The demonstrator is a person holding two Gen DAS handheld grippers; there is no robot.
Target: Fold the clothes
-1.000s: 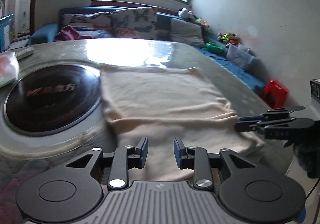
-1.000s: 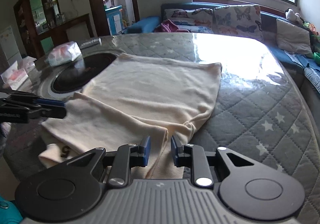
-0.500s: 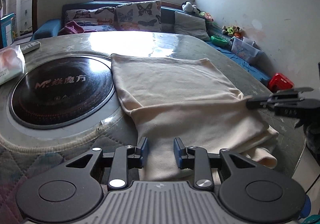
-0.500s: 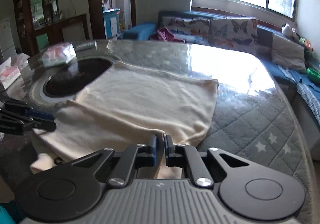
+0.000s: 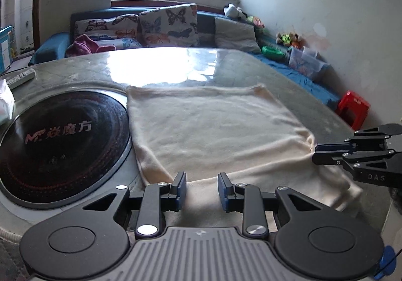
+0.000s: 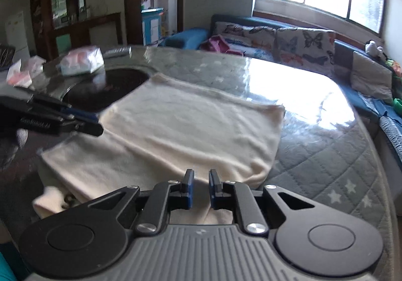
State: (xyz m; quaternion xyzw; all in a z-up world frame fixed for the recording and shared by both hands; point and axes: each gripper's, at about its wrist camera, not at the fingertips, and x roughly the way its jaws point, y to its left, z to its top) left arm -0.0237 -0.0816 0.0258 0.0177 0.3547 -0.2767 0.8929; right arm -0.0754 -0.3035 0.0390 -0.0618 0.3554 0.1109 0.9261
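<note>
A cream garment (image 5: 213,130) lies flat on the table, its near part folded over in layers. My left gripper (image 5: 202,188) hovers low over the near fold edge, jaws apart, with cloth showing in the gap but not pinched. The right gripper (image 6: 201,180) is over the garment's (image 6: 188,130) near right corner. Its jaws are opening, a narrow gap between the pads, which do not press on the cloth. Each gripper appears in the other's view: the right gripper (image 5: 316,155) at the garment's right edge, the left gripper (image 6: 99,125) blurred at its left edge.
A black round hob plate (image 5: 57,140) is set into the table just left of the garment. A tissue pack (image 6: 81,61) and a remote (image 5: 21,77) lie beyond it. The quilted table top (image 6: 326,155) extends right. A sofa with cushions (image 5: 165,24) and a red stool (image 5: 353,107) stand behind.
The right jaws closed over the garment's near edge, then parted slightly. The left gripper shifted along the near fold, jaws unchanged. The near layer now lies smoother.
</note>
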